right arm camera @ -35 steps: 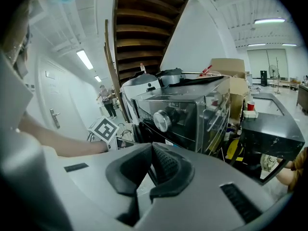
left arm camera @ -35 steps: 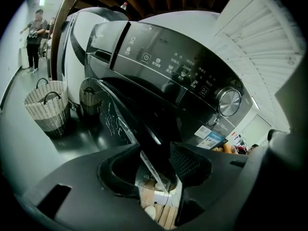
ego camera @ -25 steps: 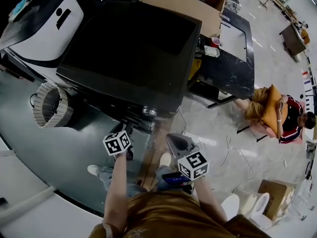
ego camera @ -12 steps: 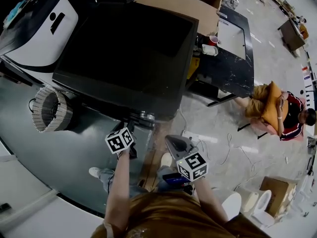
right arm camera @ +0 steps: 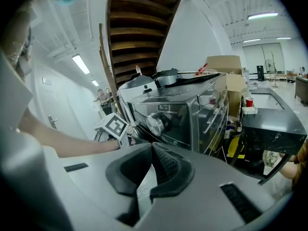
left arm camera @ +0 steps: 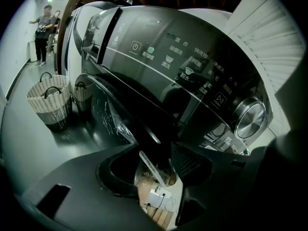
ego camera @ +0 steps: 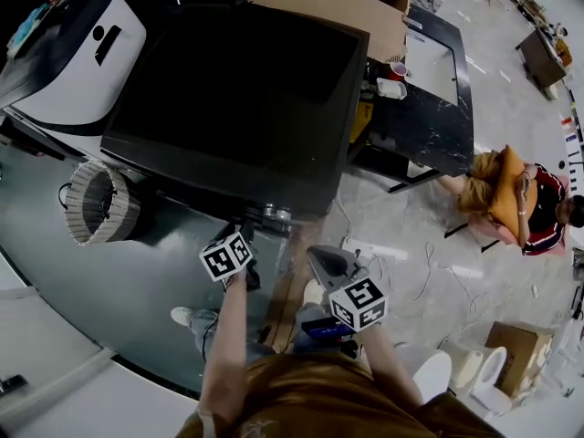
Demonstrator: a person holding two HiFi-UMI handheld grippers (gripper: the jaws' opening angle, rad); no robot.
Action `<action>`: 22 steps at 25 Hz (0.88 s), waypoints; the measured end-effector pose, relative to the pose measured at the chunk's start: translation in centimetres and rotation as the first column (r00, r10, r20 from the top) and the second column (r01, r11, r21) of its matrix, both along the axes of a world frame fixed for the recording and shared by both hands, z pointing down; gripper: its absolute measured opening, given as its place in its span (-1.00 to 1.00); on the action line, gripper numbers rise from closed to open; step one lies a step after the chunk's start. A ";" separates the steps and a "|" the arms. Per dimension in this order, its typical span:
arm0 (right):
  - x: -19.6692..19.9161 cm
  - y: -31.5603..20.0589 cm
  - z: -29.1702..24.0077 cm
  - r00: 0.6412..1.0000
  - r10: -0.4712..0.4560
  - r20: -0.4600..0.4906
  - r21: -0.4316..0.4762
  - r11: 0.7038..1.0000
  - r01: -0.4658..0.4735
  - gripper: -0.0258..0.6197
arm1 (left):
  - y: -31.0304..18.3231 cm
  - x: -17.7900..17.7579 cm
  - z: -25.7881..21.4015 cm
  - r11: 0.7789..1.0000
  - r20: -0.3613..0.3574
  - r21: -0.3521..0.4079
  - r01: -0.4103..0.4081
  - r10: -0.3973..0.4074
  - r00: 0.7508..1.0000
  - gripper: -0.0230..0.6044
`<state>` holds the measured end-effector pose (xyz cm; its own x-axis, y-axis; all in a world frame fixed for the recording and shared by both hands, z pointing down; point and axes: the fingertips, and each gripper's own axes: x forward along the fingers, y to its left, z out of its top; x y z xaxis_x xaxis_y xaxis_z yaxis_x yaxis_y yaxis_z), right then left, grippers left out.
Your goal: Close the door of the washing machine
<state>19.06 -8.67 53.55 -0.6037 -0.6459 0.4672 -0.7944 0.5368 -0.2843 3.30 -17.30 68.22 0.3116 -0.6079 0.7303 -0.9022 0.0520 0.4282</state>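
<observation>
The black washing machine [ego camera: 237,99] fills the middle of the head view, with a silver knob [left arm camera: 249,119] on its glossy control panel. Its dark glass door [left arm camera: 108,112] stands ajar below the panel. My left gripper [left arm camera: 154,153] is at the machine's front, jaws open, and the door's thin clear edge runs up between them without the pads [left arm camera: 192,165] pressing on it. In the head view the left gripper [ego camera: 241,234] sits just below the knob. My right gripper [right arm camera: 151,148] hangs back from the machine, shut and empty; the head view puts it [ego camera: 324,261] to the right.
A wicker laundry basket [ego camera: 99,203] stands on the floor left of the door. A white machine [ego camera: 73,35] is at far left, a black table [ego camera: 429,108] at right, with a seated person [ego camera: 520,199] beyond. A power strip [ego camera: 365,249] lies on the floor.
My left gripper has shifted a little towards the machine's front. The right gripper has stayed put.
</observation>
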 end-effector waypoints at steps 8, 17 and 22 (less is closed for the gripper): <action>0.4 2.1 0.0 0.999 0.027 -0.021 0.003 1.000 -0.027 -0.88 | 0.3 -0.1 -0.1 0.999 0.007 0.037 0.000 0.000 1.000 -0.20; 1.7 3.9 -0.9 0.995 0.068 -0.077 0.053 0.997 -0.064 -0.88 | 1.1 0.4 -0.6 0.995 0.062 0.089 -0.033 0.027 0.998 -0.07; 2.6 5.1 -1.1 0.990 0.101 -0.094 0.060 0.994 -0.096 -0.88 | 1.6 0.0 -1.6 0.990 0.106 0.134 -0.044 0.030 0.994 0.02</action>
